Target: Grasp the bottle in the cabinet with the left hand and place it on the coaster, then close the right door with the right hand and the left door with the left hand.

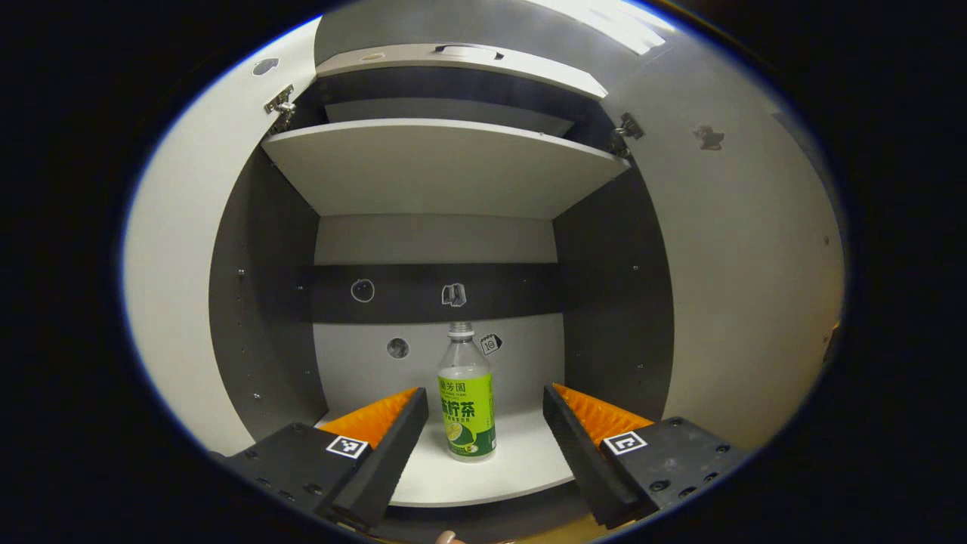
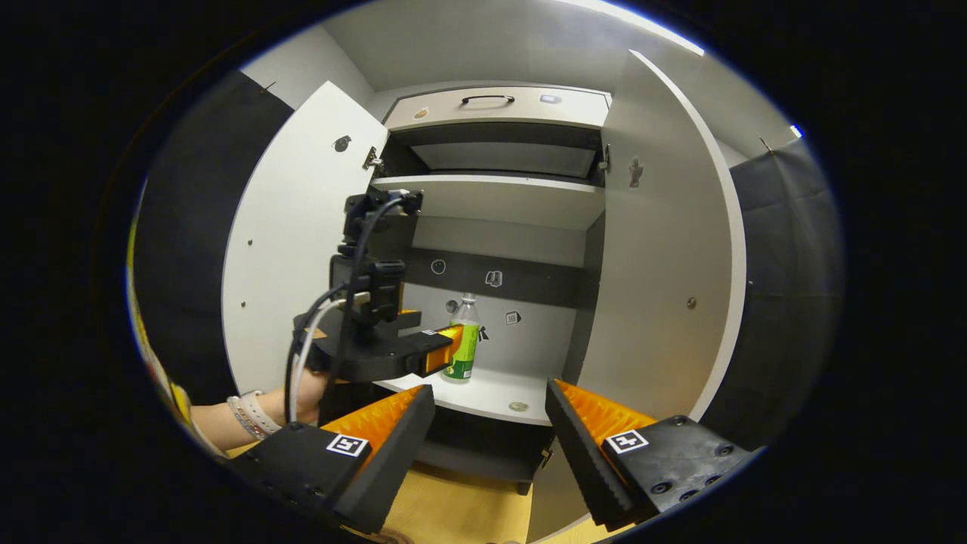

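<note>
A clear bottle (image 1: 467,400) with a green label stands upright on the cabinet's lower shelf (image 1: 521,468), toward the back. My left gripper (image 1: 484,391) is open in front of it, one finger to each side and short of the bottle. In the right gripper view the left gripper (image 2: 440,331) reaches into the cabinet, close to the bottle (image 2: 465,344), held by a hand (image 2: 302,397). A small round disc (image 2: 518,406), perhaps the coaster, lies near the shelf's front edge. My right gripper (image 2: 489,387) hangs open and empty outside the cabinet. The left door (image 2: 295,242) and right door (image 2: 665,249) both stand open.
An upper shelf (image 1: 446,166) spans the cabinet above the bottle. A drawer front with a handle (image 2: 487,100) sits on top. The doors (image 1: 181,302) (image 1: 748,287) flank the opening on both sides. Wooden floor (image 2: 468,506) lies below the cabinet.
</note>
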Motion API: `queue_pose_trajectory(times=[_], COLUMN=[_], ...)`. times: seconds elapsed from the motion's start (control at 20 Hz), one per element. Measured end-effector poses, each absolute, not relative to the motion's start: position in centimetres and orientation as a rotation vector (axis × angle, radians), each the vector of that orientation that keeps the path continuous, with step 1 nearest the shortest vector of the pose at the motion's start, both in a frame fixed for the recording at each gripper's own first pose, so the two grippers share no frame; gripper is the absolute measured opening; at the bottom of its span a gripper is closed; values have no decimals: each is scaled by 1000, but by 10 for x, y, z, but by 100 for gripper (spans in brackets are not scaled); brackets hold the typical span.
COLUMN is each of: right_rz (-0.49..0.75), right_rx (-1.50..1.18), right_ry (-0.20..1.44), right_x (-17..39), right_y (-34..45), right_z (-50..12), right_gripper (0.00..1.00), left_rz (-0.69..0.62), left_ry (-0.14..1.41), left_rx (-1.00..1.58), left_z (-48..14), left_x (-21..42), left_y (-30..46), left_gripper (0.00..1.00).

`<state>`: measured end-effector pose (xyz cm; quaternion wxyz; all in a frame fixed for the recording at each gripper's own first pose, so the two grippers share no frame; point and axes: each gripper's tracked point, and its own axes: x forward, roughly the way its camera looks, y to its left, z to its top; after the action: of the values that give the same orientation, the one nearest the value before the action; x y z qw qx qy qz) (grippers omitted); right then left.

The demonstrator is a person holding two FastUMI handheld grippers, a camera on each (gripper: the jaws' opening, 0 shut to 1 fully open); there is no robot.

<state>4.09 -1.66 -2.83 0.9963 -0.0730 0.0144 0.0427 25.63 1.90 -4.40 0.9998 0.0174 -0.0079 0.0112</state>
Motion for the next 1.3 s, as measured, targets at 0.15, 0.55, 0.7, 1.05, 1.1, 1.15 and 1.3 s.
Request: queue_pose_trajectory(times=[0.15,0.55,0.7,1.05,1.1,1.15,1.3], right_rz=[104,120,129,111,106,100,92], right_rx=[-159,-139,-123,-117,-120,-125,-119], right_ry=[44,88,91,119,116,111,85], right_x=[44,55,57,56,56,55,53], right_y=[-15,-20,-19,-22,-22,-23,-23], right_z=[-35,-48,-49,-56,-54,-53,-47], right_gripper=[98,98,98,98,98,98,98], left_rz=[28,63,71,48,31,20,2], left_ry=[2,36,62,68,65,52,10], left_rx=[54,62,34,20,5,-1,53], left_z=[-57,-86,-99,-101,-100,-96,-80], left_x=[282,338,353,359,360,358,319], left_y=[23,37,43,37,35,33,30], left_gripper=[97,97,97,79,78,78,78])
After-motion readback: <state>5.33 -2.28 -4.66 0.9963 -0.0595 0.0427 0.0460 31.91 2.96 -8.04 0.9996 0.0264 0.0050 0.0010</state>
